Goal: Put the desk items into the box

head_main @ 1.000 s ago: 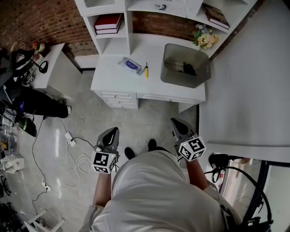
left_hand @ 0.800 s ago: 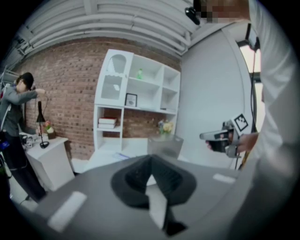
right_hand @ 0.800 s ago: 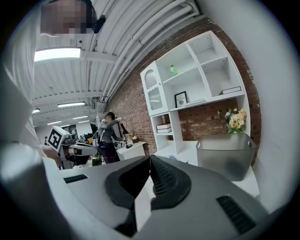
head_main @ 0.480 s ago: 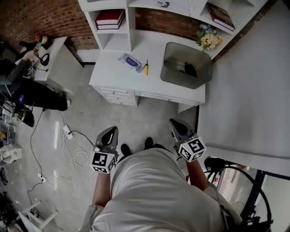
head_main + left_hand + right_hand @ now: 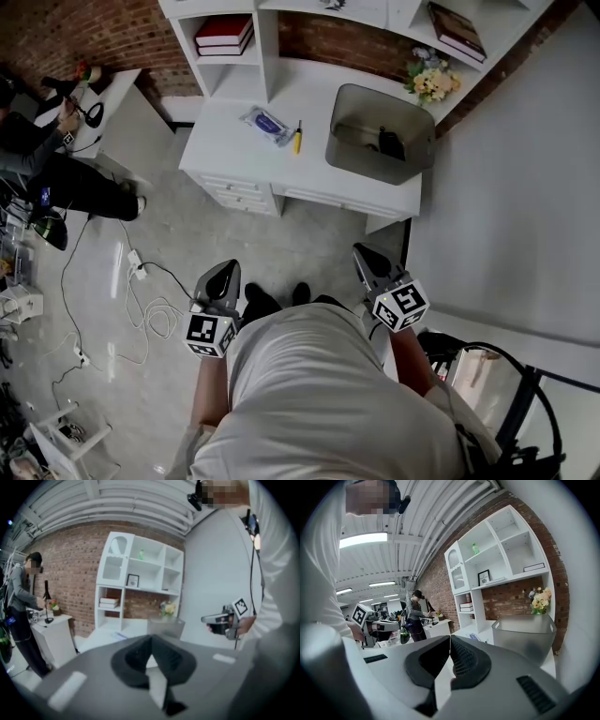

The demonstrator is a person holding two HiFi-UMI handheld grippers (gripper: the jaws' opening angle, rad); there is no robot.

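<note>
A white desk (image 5: 244, 155) stands ahead, across a stretch of floor. On it lie a blue-labelled wipes packet (image 5: 265, 125) and a yellow screwdriver (image 5: 297, 138). At its right end stands a grey translucent box (image 5: 417, 131) with a dark item (image 5: 387, 142) inside. My left gripper (image 5: 223, 274) and right gripper (image 5: 366, 255) hover at waist height over the floor, well short of the desk. Both are shut and hold nothing, with the jaw tips touching in the left gripper view (image 5: 151, 638) and in the right gripper view (image 5: 450, 637). The box (image 5: 524, 637) shows ahead.
A shelf unit over the desk holds red books (image 5: 225, 33) and a flower bunch (image 5: 429, 80). A small side table (image 5: 112, 103) and another person (image 5: 56, 178) are at the left. Cables (image 5: 141, 309) trail on the floor. A white wall (image 5: 506, 187) runs along the right.
Both grippers and the person's body have shifted a little toward the desk. The jaws stay shut. The person at the left has moved by the side table.
</note>
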